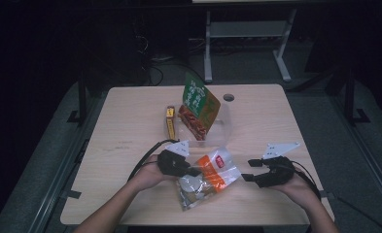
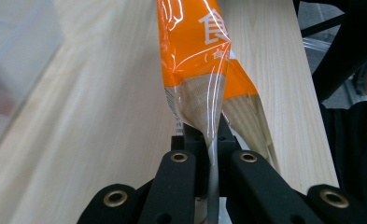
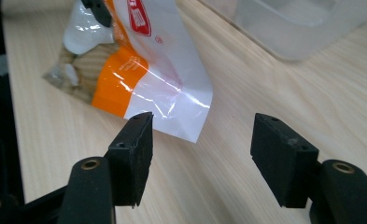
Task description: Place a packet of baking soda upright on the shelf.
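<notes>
- The left tool point(image 1: 191, 171) pinches the clear edge of the orange-and-white snack bag point(image 1: 209, 177), jaws clamped.
- The bag lies on the table's point(image 1: 130, 131) near side, between both tools.
- The right tool point(image 1: 247, 170) stands wide, empty, just beside the bag.

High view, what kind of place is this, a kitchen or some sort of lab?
Likely a lab or recording room, not a kitchen: a bare wooden table in a dark room, cables on the floor, desk legs behind.
</notes>
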The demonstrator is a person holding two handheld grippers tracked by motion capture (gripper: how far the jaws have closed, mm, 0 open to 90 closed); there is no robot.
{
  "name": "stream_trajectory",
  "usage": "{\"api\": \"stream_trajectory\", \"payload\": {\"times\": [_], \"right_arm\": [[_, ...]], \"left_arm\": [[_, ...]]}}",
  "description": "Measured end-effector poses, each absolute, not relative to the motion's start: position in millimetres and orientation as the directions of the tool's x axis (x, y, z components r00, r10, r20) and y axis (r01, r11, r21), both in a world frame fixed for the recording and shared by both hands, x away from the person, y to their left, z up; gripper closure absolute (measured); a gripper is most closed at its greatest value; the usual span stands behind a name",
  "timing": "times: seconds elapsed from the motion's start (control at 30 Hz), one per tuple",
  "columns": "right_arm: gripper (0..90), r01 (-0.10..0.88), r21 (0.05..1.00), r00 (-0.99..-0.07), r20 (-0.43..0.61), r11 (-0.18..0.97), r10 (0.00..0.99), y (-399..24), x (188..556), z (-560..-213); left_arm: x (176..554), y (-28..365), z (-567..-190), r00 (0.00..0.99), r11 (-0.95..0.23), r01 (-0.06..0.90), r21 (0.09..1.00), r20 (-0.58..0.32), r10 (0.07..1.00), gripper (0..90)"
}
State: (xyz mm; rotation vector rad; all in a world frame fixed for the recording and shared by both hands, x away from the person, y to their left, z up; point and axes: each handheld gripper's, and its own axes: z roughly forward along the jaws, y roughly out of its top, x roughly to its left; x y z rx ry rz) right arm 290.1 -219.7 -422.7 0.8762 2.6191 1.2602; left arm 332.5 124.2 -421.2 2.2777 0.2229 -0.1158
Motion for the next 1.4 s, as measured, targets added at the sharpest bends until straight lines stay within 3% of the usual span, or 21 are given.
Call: {"api": "stream_trajectory", "payload": {"times": [0.4,0.87,1.4], "right_arm": [[36.2,0.374,0.813,-0.897,0.196,0.446,0.395,-191.7,302.4,-401.6],[40.2,0.224,0.844,-0.974,0.172,0.488,0.148,-114.6,338.8,-374.2],[83.5,0.18,0.847,-0.984,0.165,0.5,0.074,-96.7,346.5,-378.2]], "left_arm": [[314.9,160.9,-401.5,0.984,-0.617,0.171,0.768,-0.101,0.147,89.6],[313.3,194.5,-381.9,0.975,-0.537,0.178,0.824,-0.073,0.21,89.6],[314.2,196.2,-382.5,0.973,-0.524,0.189,0.831,-0.087,0.212,89.5]]}}
